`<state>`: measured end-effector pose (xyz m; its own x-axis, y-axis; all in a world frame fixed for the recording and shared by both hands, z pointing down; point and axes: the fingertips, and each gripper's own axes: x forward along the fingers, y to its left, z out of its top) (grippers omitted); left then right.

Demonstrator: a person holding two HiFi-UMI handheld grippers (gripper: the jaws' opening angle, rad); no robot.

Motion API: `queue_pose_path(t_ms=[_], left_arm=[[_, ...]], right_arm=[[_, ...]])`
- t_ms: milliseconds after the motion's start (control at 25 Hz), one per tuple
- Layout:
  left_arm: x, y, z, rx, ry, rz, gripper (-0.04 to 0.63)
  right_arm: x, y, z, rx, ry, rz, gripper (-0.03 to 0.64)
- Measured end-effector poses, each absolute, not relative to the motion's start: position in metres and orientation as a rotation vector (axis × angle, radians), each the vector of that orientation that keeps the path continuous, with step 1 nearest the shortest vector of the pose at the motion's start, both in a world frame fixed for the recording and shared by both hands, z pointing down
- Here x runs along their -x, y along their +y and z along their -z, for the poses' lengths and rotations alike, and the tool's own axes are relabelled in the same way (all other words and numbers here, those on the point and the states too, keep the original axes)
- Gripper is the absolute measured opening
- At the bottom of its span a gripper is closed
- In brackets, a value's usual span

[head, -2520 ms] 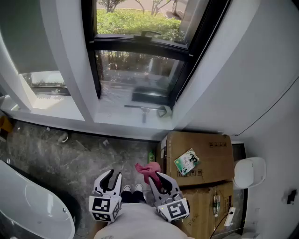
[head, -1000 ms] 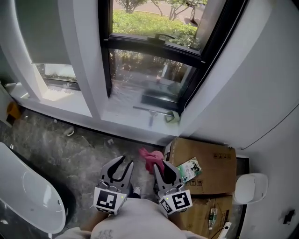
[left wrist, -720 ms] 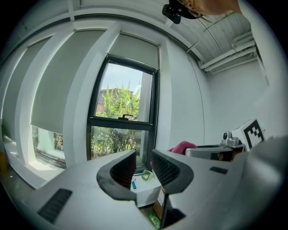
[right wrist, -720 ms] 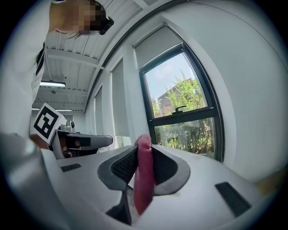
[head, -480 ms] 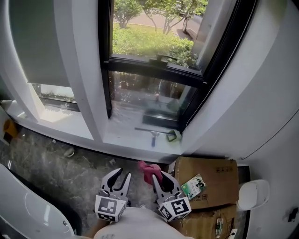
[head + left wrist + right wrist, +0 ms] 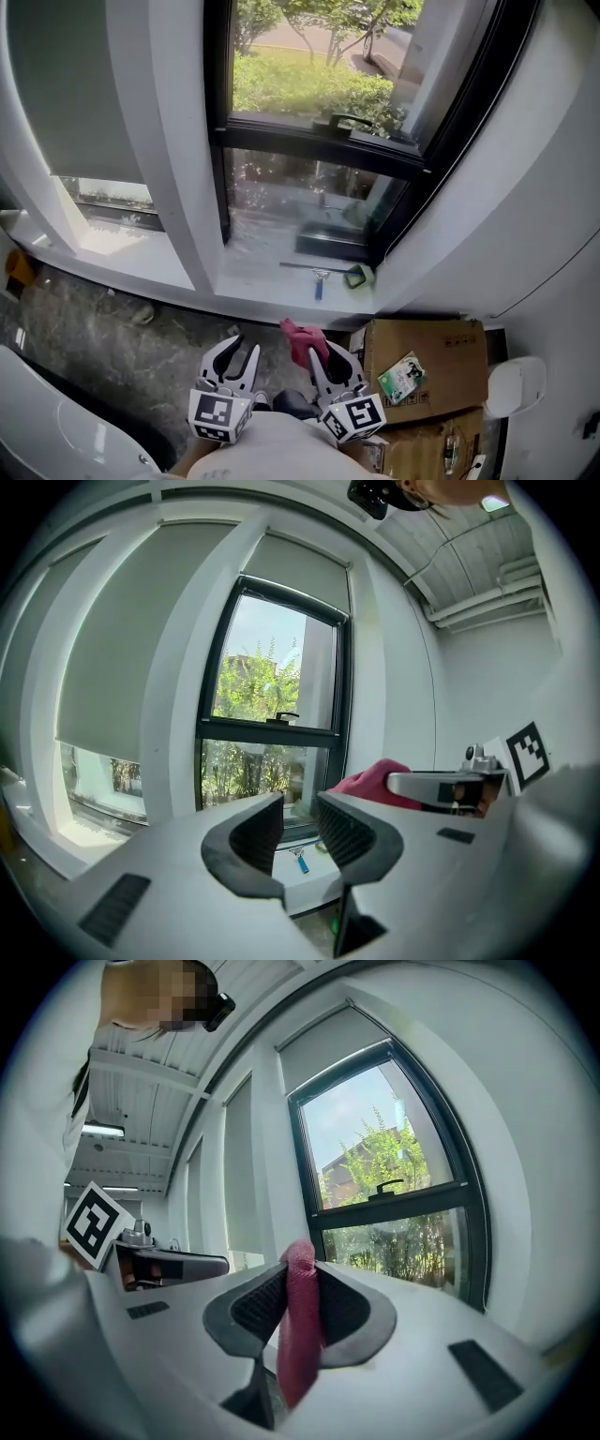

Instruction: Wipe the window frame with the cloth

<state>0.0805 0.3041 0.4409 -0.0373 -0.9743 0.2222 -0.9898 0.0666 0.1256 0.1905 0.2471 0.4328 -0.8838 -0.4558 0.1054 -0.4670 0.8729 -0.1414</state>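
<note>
Fingers of your right gripper are pinching the cloth at bottom centre, holding it ready for wiping. Left gripper is idling spread, empty. Window frame is sitting upper centre, well apart.

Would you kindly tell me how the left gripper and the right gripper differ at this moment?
The left gripper has its jaws apart with nothing between them; the right gripper is shut on the pink cloth. The left gripper sits farther from the cardboard box than the right gripper. Both point toward the window frame, short of it.
</note>
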Motion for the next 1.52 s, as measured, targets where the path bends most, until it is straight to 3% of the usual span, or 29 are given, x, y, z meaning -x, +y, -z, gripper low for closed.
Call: queue_pose_path(t_ms=[480,1080,1520], left_arm=[[-0.036,0.278,-0.453,-1.91,-2.126,-0.051,0.115],[0.04,0.115,-0.436,-1.887,-2.197,-0.074,0.115],[0.076,0.078,-0.429,-1.824,-2.304,-0.036,0.115]], right_arm=[[-0.136,0.211,-0.448,-0.618,-2.957,-0.286,0.088],[-0.052,0.051,-0.429,-0.521,-3.057,-0.243,0.087],[-0.011,0.006,-0.43,-0.377,-3.075,-0.248,0.089]])
